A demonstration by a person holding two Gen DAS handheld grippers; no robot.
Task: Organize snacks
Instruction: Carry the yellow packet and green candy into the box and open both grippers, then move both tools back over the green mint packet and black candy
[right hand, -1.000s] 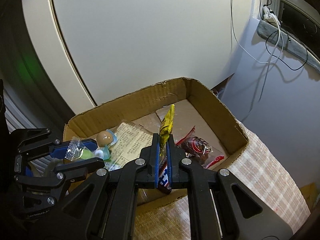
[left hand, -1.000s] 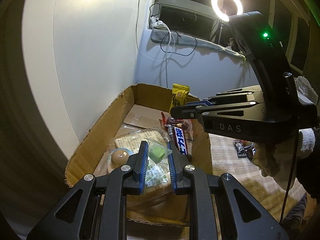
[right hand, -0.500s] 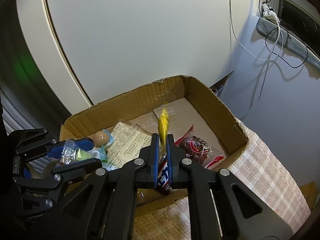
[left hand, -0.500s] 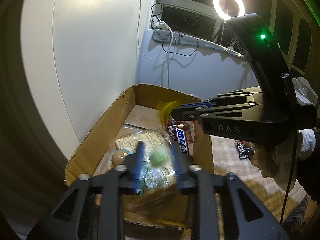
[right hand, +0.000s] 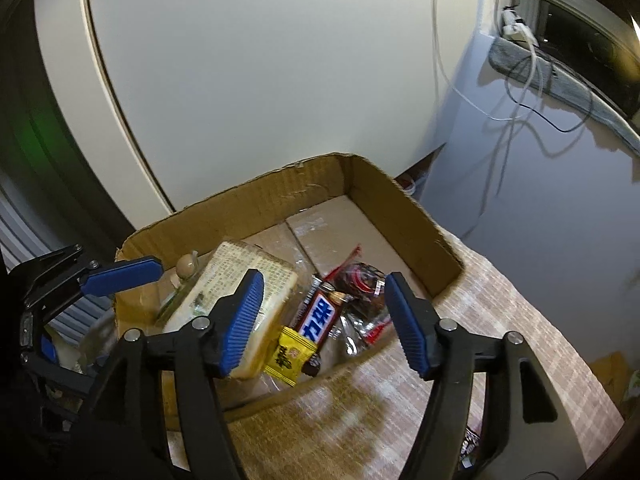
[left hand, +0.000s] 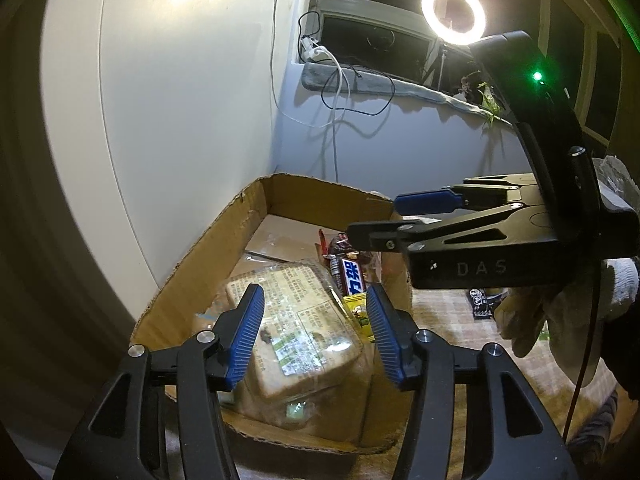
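Observation:
An open cardboard box [left hand: 208, 248] [right hand: 264, 204] holds the snacks. Inside lie a large clear-wrapped cracker pack [left hand: 296, 320] [right hand: 236, 284], a brown and blue chocolate bar [left hand: 350, 278] [right hand: 318, 314], a small yellow packet [left hand: 358, 312] [right hand: 292, 354], a red and dark wrapped snack [right hand: 360, 284] and a small round brown sweet [right hand: 187, 267]. My left gripper [left hand: 316, 334] is open and empty above the cracker pack. My right gripper [right hand: 324, 320] is open and empty above the box's near edge; it also shows in the left wrist view [left hand: 400, 216].
The box stands on a checked woven cloth [right hand: 500, 320] against a white wall. A dark packet [left hand: 480, 304] lies on the cloth to the right of the box. Cables [left hand: 340, 92] hang from the window ledge, and a ring light [left hand: 452, 12] glows behind.
Both grippers opened. The left let go of the green sweet in clear wrap; the right let go of the yellow packet, which now lies in the box by the chocolate bar.

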